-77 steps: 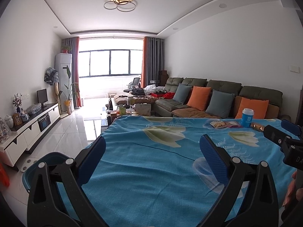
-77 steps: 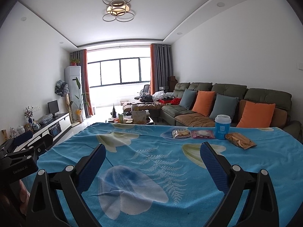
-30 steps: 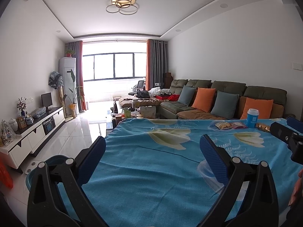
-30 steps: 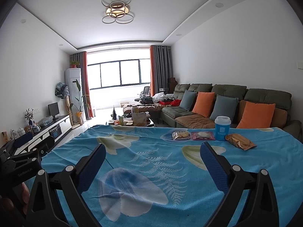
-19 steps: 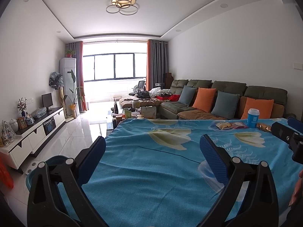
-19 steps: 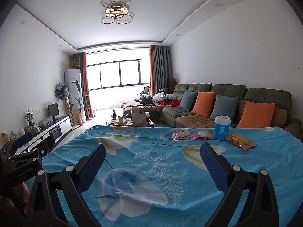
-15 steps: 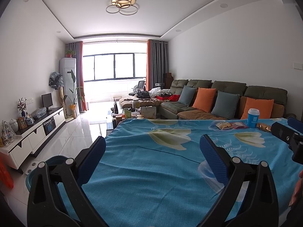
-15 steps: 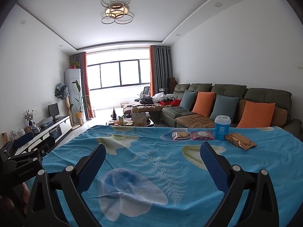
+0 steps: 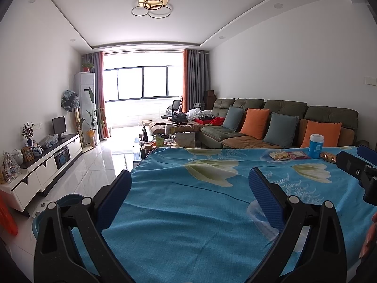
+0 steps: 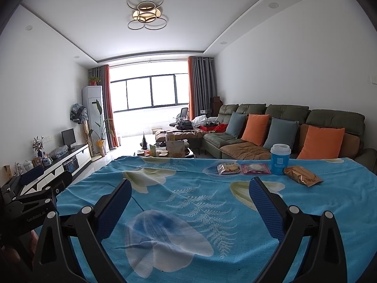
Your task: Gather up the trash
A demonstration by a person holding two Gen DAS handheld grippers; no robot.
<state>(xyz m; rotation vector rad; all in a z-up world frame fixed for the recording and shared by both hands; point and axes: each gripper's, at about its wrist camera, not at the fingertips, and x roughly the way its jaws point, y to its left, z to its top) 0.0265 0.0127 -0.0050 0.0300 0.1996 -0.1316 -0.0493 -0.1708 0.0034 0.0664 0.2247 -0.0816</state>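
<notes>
Trash lies in a row at the far side of the blue flowered tablecloth (image 10: 188, 202): a clear snack packet (image 10: 228, 168), a pink packet (image 10: 256, 168), a blue cup with a white lid (image 10: 280, 159) and a gold wrapper (image 10: 302, 178). The left wrist view shows the same cup (image 9: 316, 145) and packets (image 9: 279, 156) far right. My right gripper (image 10: 190, 206) hovers open over the near part of the cloth, well short of the trash, holding nothing. My left gripper (image 9: 190, 197) is open and empty too, at the table's left end.
A blue bin (image 9: 68, 202) stands on the tiled floor left of the table, below my left gripper. Beyond the table are a green sofa (image 10: 282, 127) with orange and grey cushions, a cluttered coffee table (image 10: 169, 149) and a white TV cabinet (image 9: 47, 165).
Both views have lifted slightly since 2.6 s ago; over the last second almost nothing moves. Both grippers stay open and empty.
</notes>
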